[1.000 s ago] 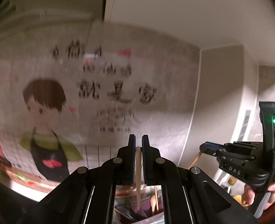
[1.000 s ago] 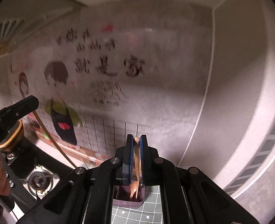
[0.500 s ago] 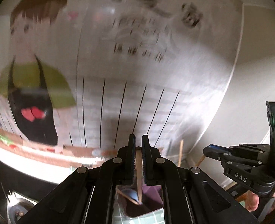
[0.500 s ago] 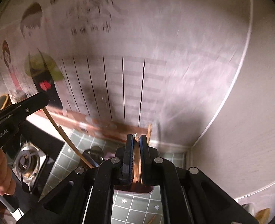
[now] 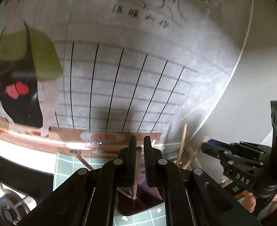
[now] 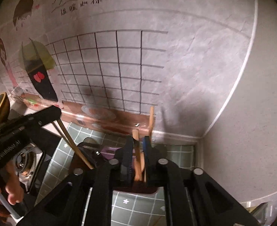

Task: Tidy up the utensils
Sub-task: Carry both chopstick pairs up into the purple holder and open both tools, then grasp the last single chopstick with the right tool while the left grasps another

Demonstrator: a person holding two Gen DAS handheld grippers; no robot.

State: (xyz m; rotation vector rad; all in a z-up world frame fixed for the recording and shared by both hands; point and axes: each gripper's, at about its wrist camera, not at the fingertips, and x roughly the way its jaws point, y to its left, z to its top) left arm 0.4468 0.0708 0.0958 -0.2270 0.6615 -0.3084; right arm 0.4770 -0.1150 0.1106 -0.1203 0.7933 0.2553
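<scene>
Left gripper (image 5: pixel 138 158) clamps a wooden stick (image 5: pixel 135 177); "DAS"-marked right gripper (image 6: pixel 138 150) clamps wooden utensils (image 6: pixel 137 156).

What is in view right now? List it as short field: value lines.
left gripper: shut on a thin wooden stick, tip down inside the holder
right gripper: shut on a wooden utensil over the same holder
holder: purple, dark inside, more wooden handles sticking up
surface: green tiled mat
left side: gas burner

Grey corner wall (image 6: pixel 204 60) with cartoon grid decal (image 6: pixel 108 69), green tiled counter (image 6: pixel 178 156)
</scene>
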